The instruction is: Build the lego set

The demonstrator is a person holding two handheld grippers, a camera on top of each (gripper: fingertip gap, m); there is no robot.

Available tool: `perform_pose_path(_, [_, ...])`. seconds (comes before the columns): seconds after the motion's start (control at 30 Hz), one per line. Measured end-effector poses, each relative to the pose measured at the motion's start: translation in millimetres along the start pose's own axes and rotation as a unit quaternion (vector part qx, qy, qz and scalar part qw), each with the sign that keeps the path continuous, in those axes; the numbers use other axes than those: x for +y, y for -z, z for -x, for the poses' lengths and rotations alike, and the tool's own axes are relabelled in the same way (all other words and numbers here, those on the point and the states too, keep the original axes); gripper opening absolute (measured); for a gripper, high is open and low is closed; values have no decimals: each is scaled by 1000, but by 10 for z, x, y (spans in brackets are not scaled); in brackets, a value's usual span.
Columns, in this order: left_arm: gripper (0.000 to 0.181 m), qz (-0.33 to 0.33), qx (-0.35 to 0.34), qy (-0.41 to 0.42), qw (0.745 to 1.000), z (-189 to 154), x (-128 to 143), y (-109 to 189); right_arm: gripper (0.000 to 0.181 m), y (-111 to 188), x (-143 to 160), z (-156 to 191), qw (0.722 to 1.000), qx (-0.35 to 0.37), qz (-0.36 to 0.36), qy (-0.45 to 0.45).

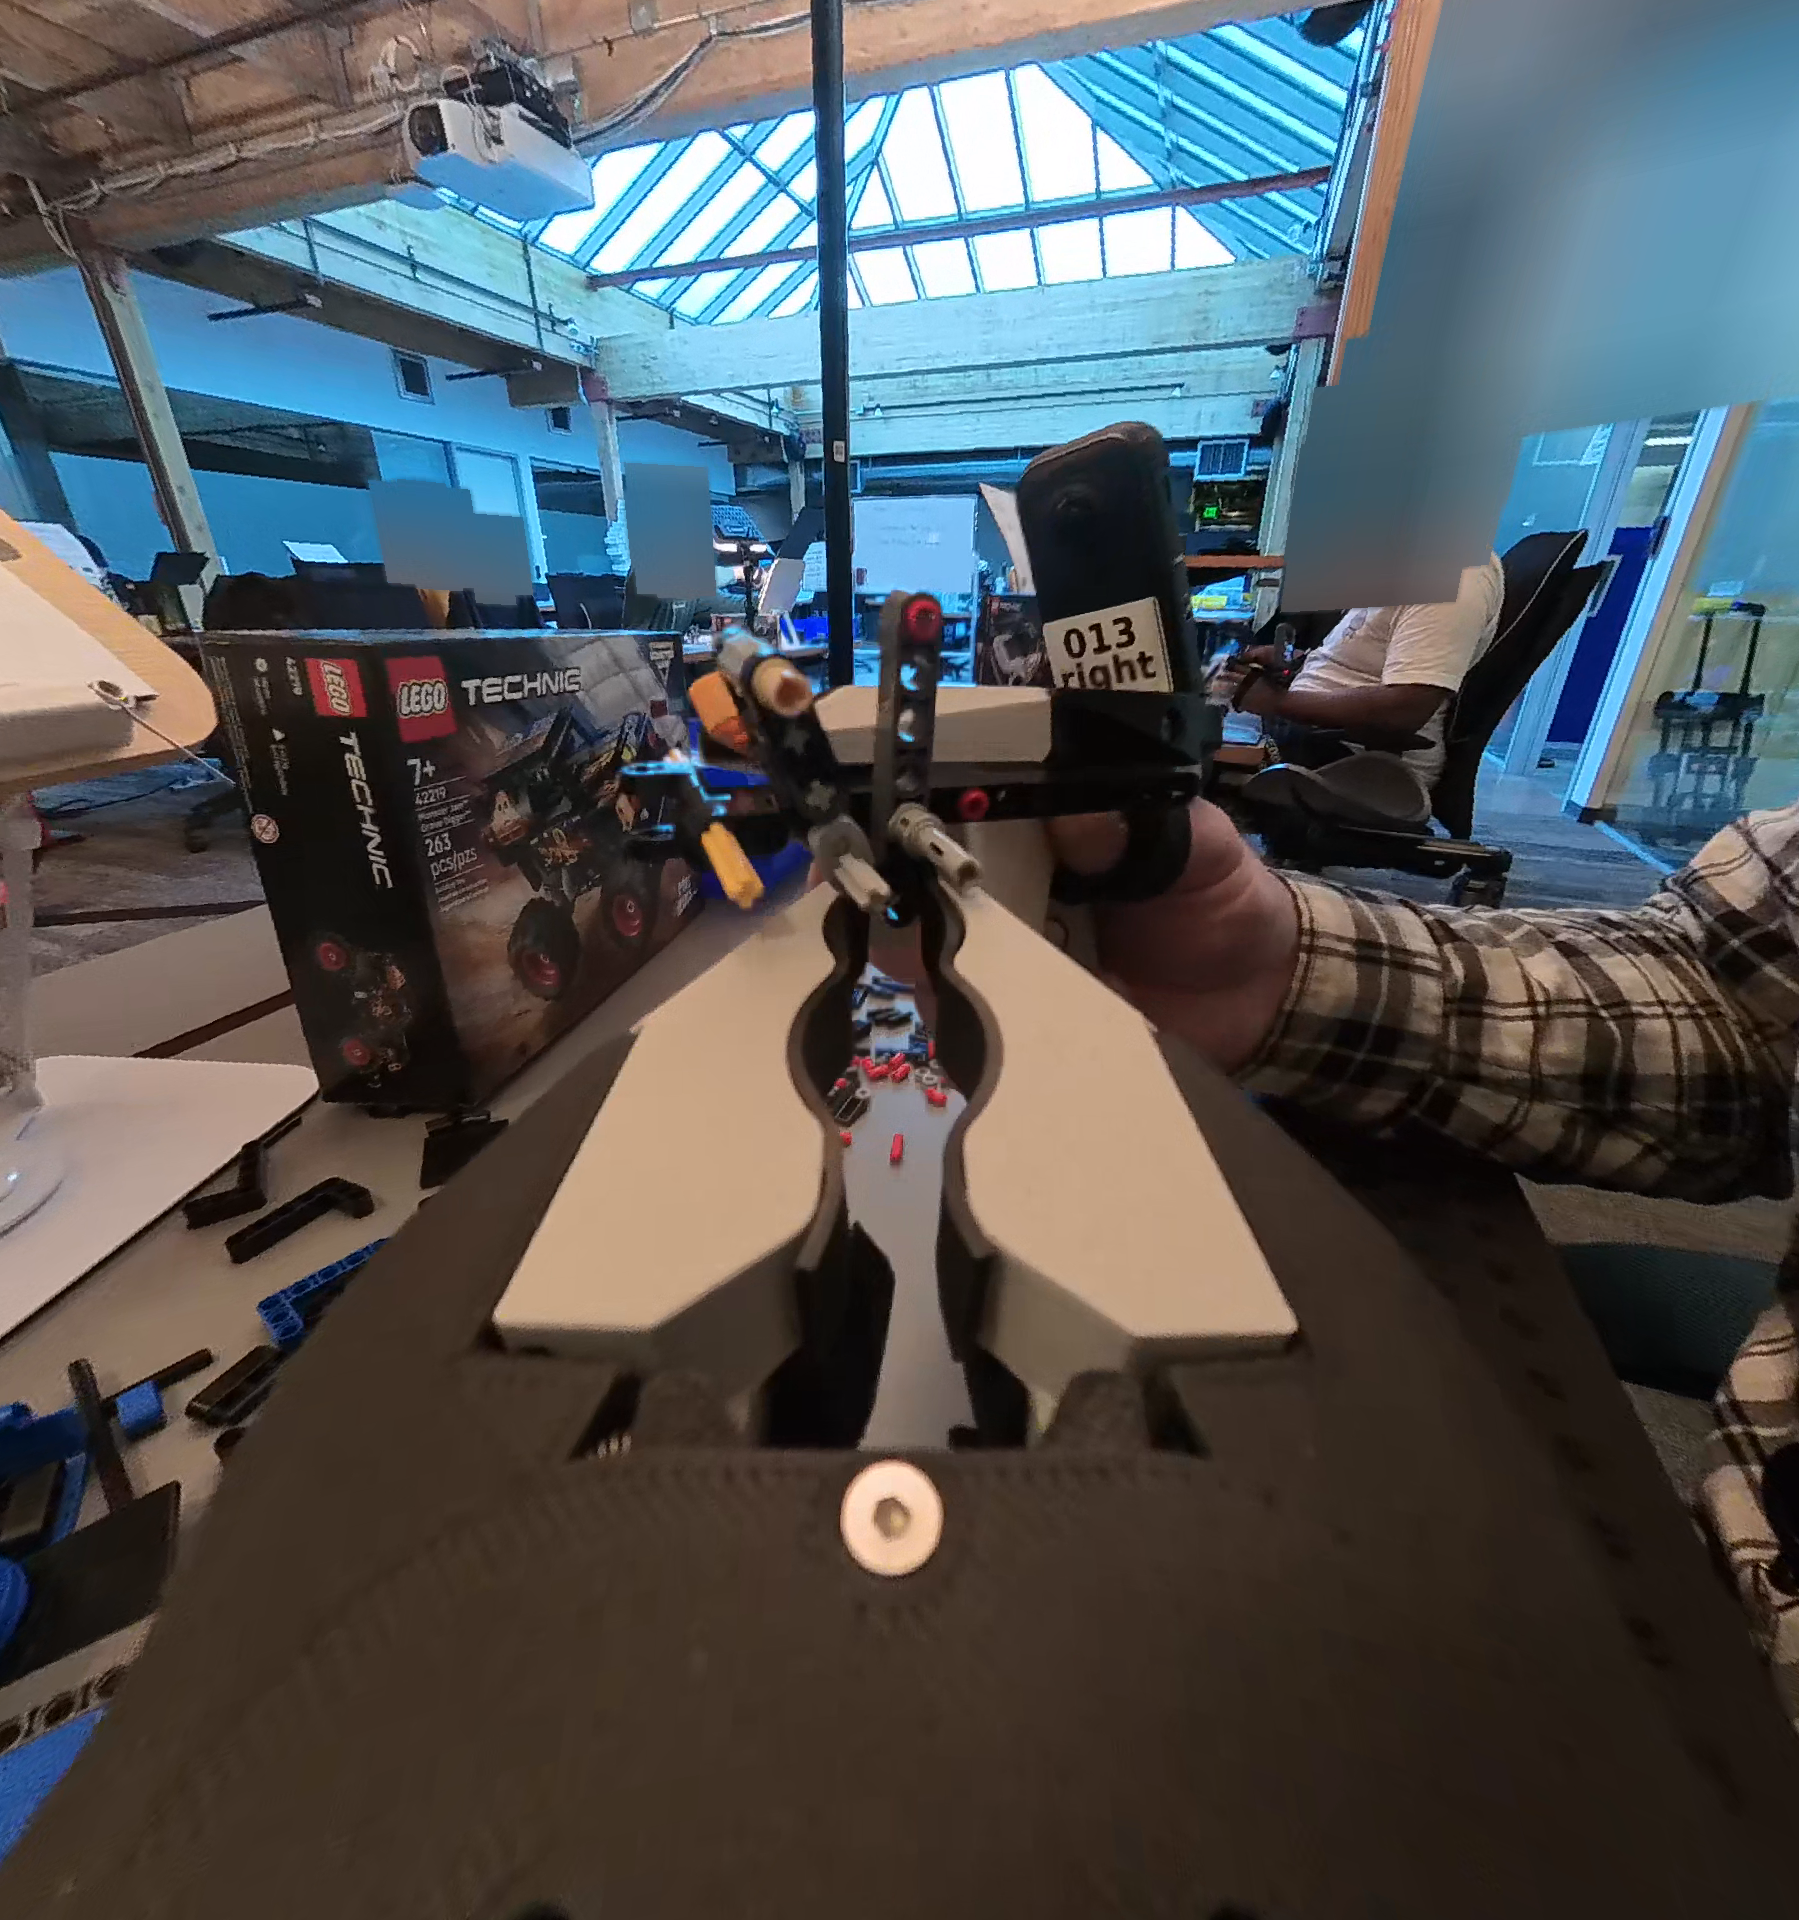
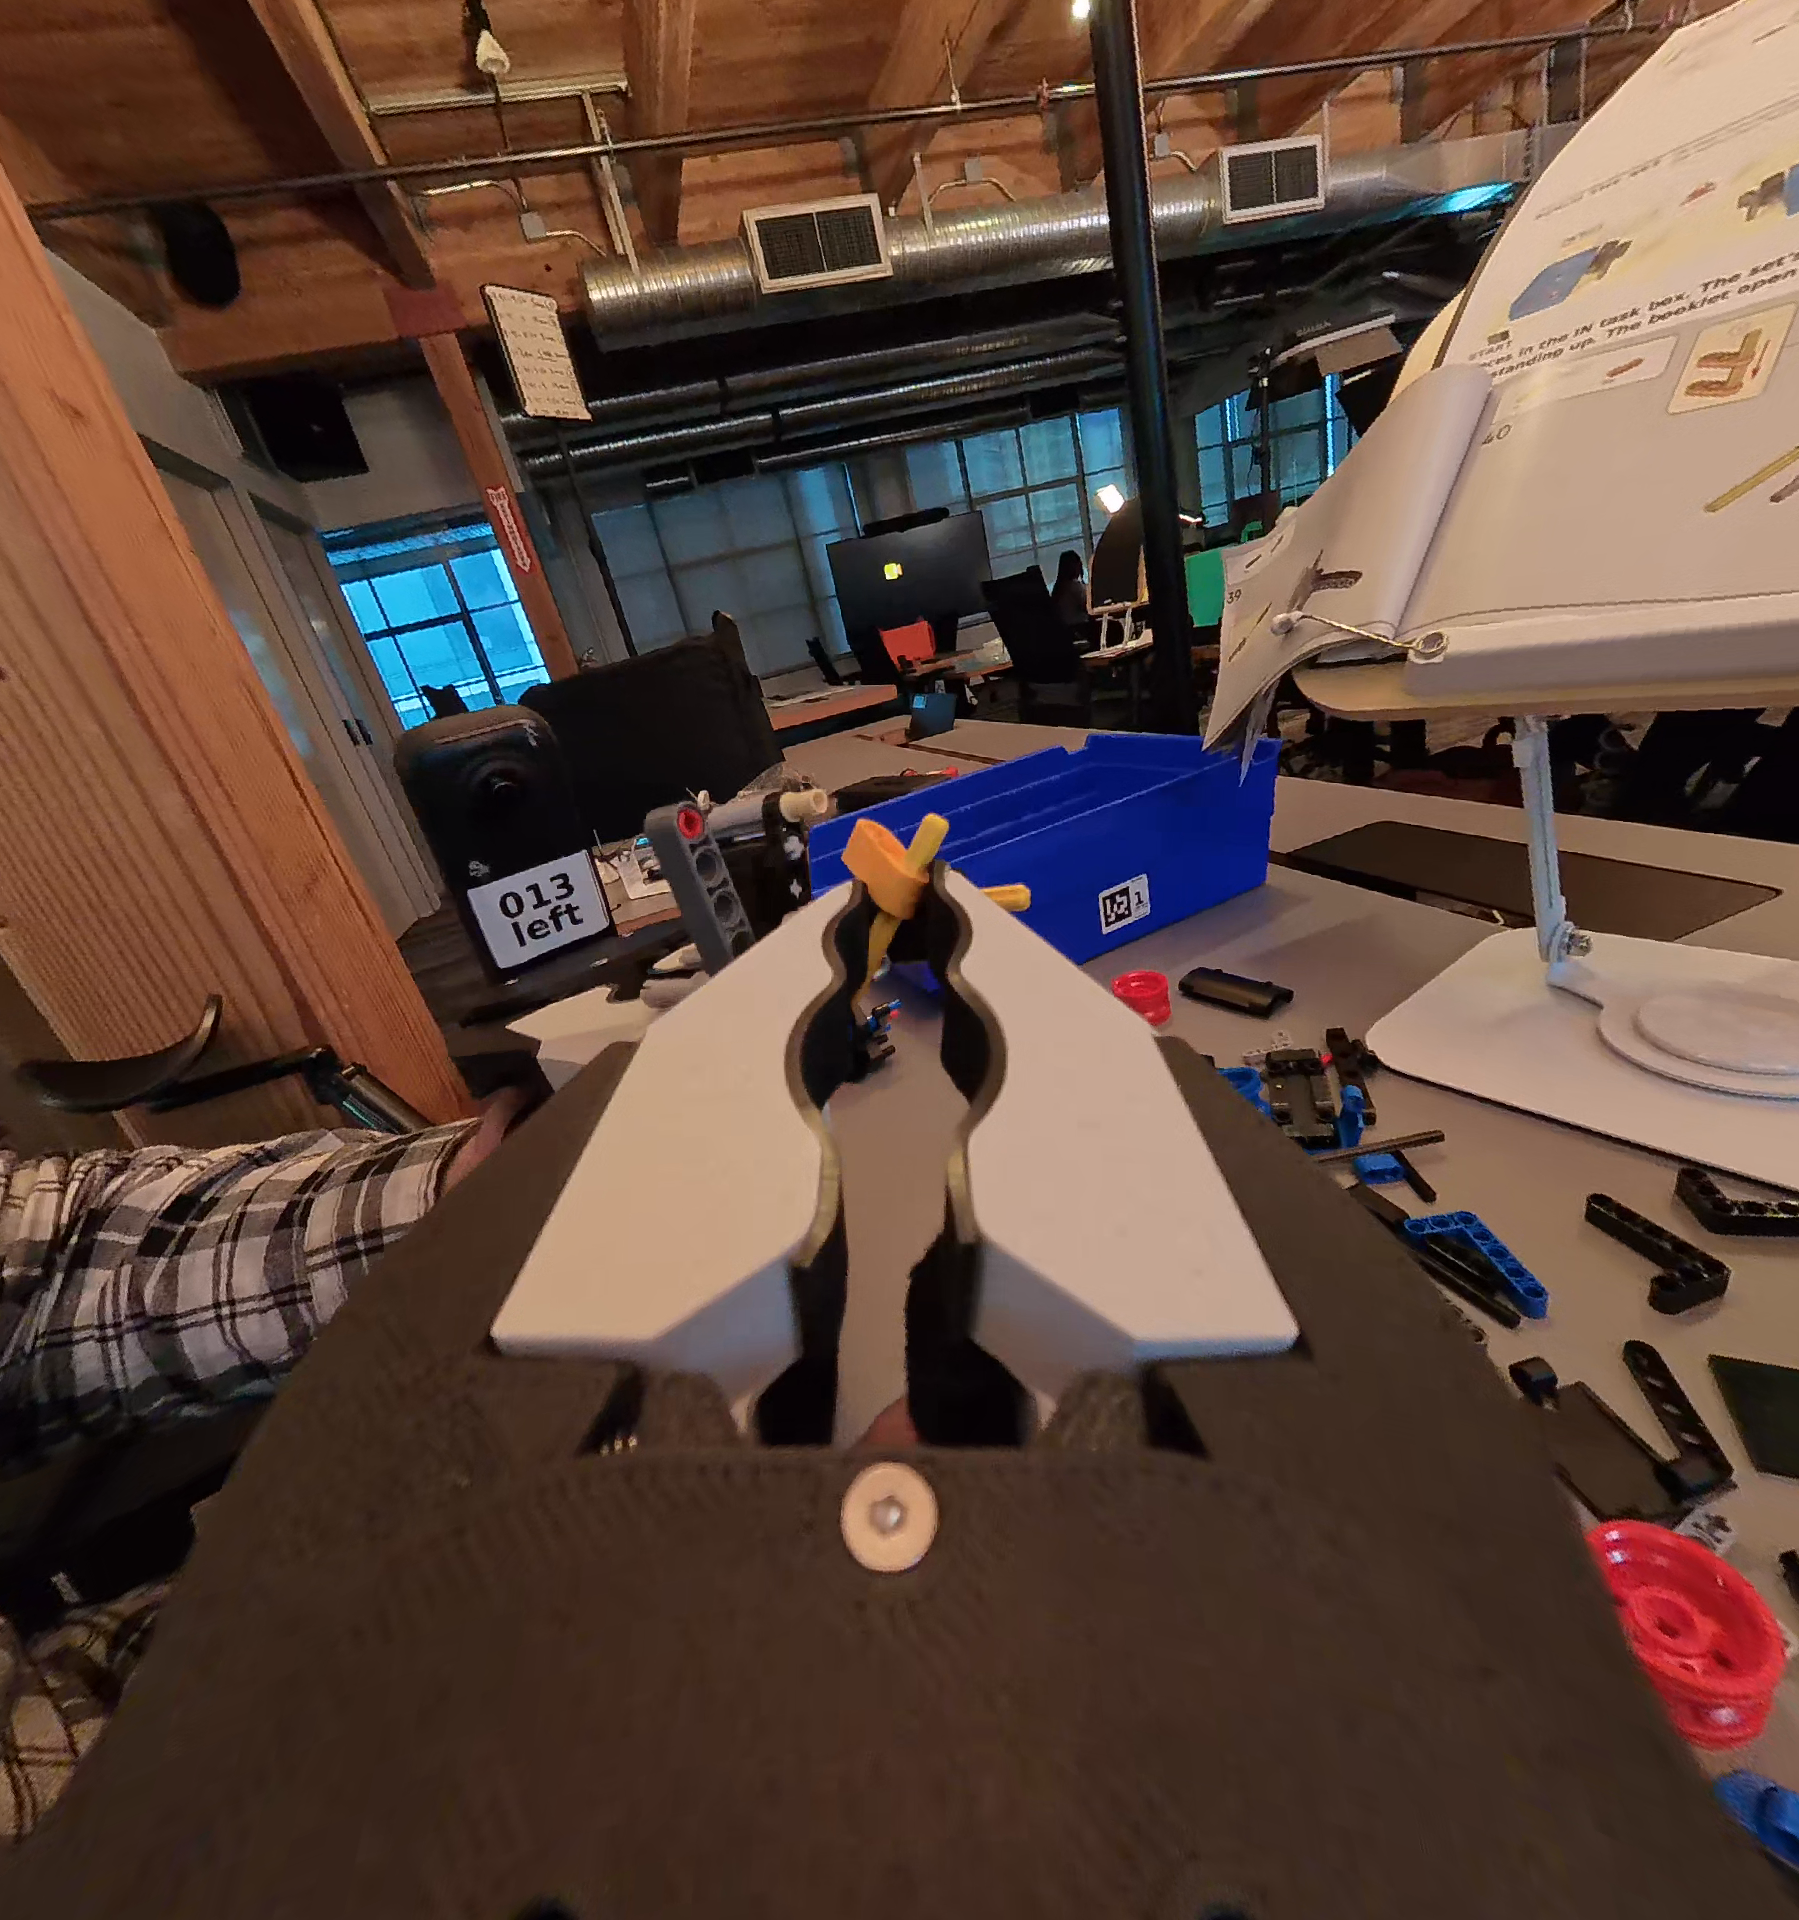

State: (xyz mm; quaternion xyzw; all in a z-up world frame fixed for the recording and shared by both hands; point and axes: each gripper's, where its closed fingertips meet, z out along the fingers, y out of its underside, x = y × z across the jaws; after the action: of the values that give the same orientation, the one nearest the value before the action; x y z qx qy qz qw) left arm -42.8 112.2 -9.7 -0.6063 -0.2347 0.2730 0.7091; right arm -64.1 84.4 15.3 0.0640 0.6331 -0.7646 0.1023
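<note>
A partly built lego assembly [image 1: 874, 769] of black and grey beams hangs in the air between both grippers. It has a red pin on top, a yellow axle and an orange part. My left gripper [image 1: 895, 909] is shut on its lower grey end. My right gripper [image 2: 900, 904] is shut on the end with the orange part [image 2: 879, 857] and the yellow axle. The grey beam [image 2: 708, 883] sticks out to the left of the right gripper's tips. Each view shows the other gripper's black camera, the right one's [image 1: 1103, 540] and the left one's [image 2: 490, 800], just beyond the assembly.
The lego box [image 1: 438, 852] stands on the table at the left. A blue bin [image 2: 1061, 831] lies behind the assembly. An instruction booklet [image 2: 1653, 416] sits on a white stand [image 2: 1705, 1039]. Loose black and blue beams [image 2: 1477, 1257], red wheel hubs [image 2: 1695, 1631] and small red pins [image 1: 895, 1070] lie on the table.
</note>
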Motion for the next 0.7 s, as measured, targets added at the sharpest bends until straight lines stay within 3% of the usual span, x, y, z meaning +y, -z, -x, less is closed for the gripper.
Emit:
perform_pose_path(0.4, [8, -59, 34, 45, 997, -25, -206, 92, 9, 58, -209, -92, 995, -20, -57, -76])
perform_pose_path(0.7, [8, -82, 70, 58, 992, -107, -296, 141, 8, -68, -573, 210, 983, -88, -96, -125])
